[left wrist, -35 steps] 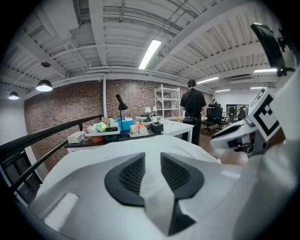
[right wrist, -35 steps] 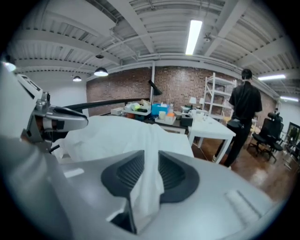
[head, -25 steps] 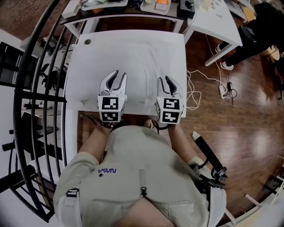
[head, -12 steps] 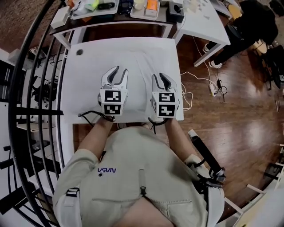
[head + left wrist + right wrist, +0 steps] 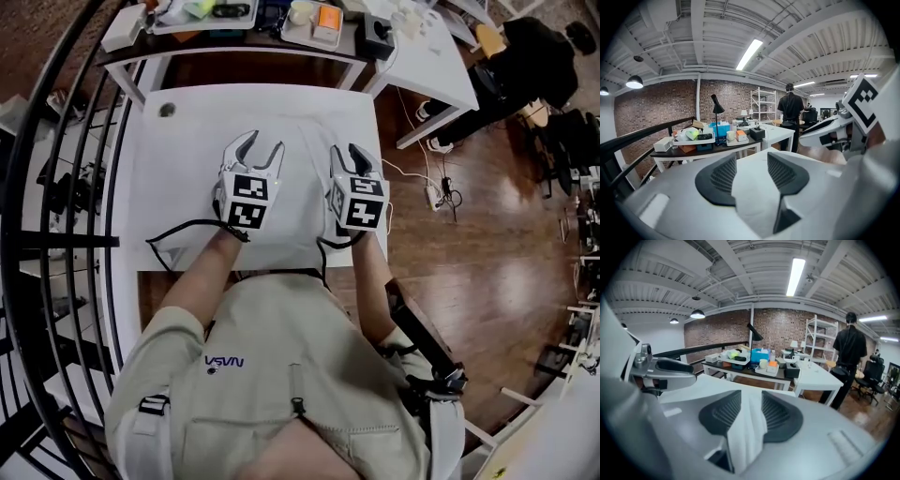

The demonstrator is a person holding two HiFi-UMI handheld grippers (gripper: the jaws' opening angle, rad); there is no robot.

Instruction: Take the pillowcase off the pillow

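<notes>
1. Over the white surface, head view: the left gripper and right gripper hover side by side above the pillowcase, which lies flat and reaches the near edge.
2. Left gripper view: the fingers have just been opening, and cloth lies loose between them, unpinched.
3. Right gripper view: the fingers have also just been opening, half-wide round a raised fold. Pulling now, I judge, would let it slip free. A deeper bite might catch the pillow too.
</notes>
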